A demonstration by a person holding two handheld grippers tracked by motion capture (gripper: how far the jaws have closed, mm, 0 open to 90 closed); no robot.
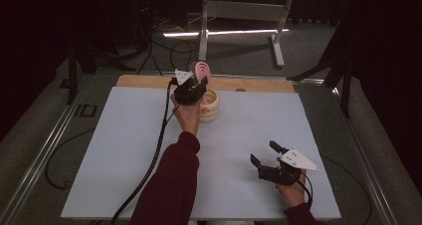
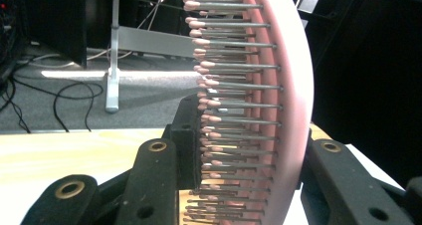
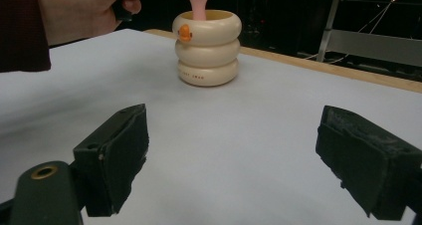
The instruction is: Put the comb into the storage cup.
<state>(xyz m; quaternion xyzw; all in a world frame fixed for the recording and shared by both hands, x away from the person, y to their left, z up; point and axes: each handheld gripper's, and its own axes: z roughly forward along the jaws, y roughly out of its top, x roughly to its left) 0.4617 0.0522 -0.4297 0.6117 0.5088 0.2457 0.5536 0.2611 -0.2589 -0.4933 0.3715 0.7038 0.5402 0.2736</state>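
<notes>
Black pads of my right gripper (image 3: 231, 155) stand spread wide over bare white table (image 1: 124, 160), holding nothing, well short of the cream holder (image 3: 207, 48). Beyond it, my left gripper (image 1: 191, 88) is clamped on the pink hairbrush (image 2: 278, 100), one pad among the bristles and the other against its smooth back. That brush stands upright with its handle down in the holder. I judge the step to be seating or lifting the brush there; next I need a straight vertical move, so the holder doesn't tip.
</notes>
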